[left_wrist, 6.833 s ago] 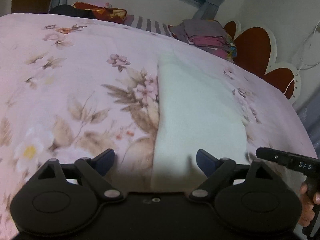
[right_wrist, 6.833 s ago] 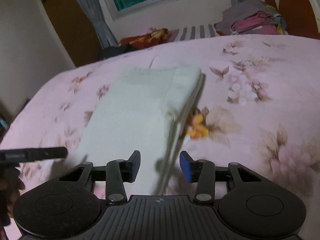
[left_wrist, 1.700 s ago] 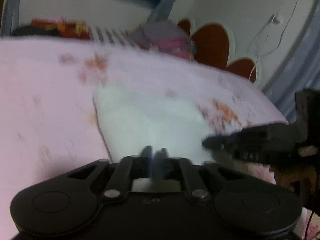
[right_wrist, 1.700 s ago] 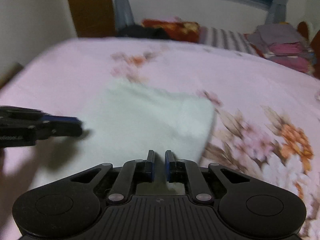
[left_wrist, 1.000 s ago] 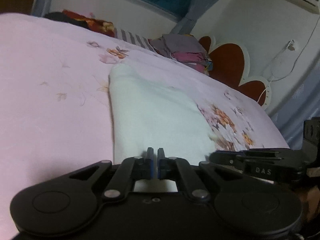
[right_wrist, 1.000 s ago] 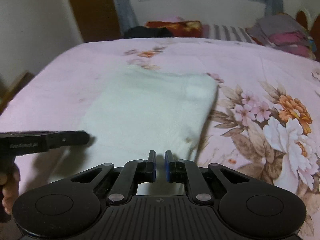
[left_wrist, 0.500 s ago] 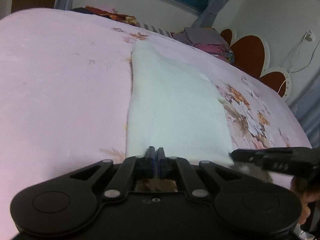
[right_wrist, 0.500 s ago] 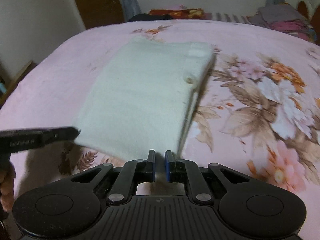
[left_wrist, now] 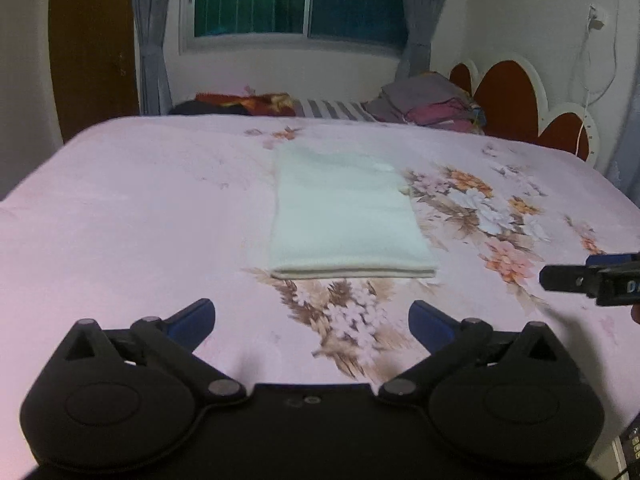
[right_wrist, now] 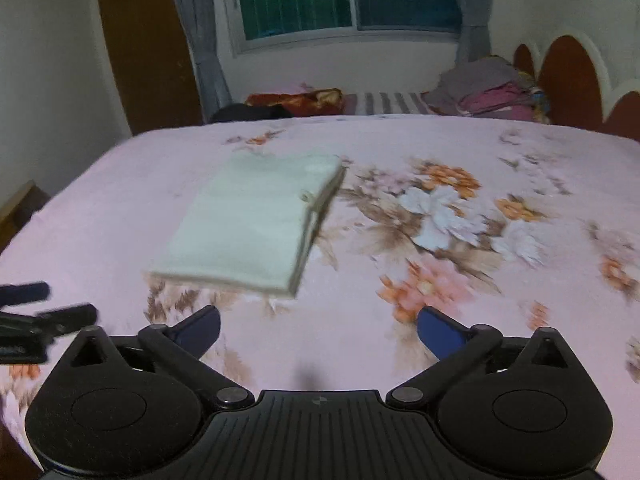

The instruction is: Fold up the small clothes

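Note:
A small white garment [left_wrist: 344,212] lies folded into a flat rectangle on the pink floral bedspread [left_wrist: 140,208]; it also shows in the right wrist view [right_wrist: 256,224], with stacked layers along its right edge. My left gripper [left_wrist: 312,322] is open and empty, pulled back from the garment's near edge. My right gripper [right_wrist: 319,330] is open and empty, also back from the garment. The right gripper's tip [left_wrist: 592,278] shows at the right edge of the left wrist view. The left gripper [right_wrist: 32,312] shows at the left edge of the right wrist view.
A pile of folded clothes [left_wrist: 432,106] sits at the bed's far right by the scalloped red headboard [left_wrist: 516,100]. A dark and orange bundle [left_wrist: 240,104] lies at the far side under the window. A wooden door [right_wrist: 144,40] stands far left.
Both grippers were shut on the garment's near edge half a second ago; now both have opened, let go and drawn back. The garment lies flat on the bed.

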Available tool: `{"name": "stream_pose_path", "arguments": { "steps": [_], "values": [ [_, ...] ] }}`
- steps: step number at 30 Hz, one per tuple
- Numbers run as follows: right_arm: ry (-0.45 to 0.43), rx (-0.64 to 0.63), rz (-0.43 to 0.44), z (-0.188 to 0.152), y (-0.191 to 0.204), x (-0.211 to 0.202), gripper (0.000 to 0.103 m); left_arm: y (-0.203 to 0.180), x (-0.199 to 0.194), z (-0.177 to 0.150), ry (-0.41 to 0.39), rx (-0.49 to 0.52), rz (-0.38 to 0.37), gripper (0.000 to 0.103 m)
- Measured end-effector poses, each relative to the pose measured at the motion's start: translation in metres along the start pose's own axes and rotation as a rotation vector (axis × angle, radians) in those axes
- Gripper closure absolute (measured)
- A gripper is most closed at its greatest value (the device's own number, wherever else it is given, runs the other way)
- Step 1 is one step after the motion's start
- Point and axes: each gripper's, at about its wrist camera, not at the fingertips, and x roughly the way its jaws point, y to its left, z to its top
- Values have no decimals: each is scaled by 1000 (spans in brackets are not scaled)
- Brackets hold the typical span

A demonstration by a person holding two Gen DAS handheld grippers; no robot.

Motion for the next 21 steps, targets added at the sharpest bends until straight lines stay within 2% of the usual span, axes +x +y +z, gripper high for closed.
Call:
{"name": "stream_pose_path", "arguments": {
  "steps": [3, 11, 15, 21],
  "values": [
    [-7, 39, 16, -11, -3, -21, 0, -3, -29, -5, -32, -6, -28, 0],
    [-97, 8, 15, -30, 17, -98, 0, -25, -86, -11, -93, 10, -10, 0],
    [-121, -31, 13, -33, 28, -116, 0, -35, -104, -14, -122, 39, -17, 0],
    [-151, -58, -1, -34, 35, -132, 0, -39, -115, -16, -134, 26, -29, 0]
  ]
}}
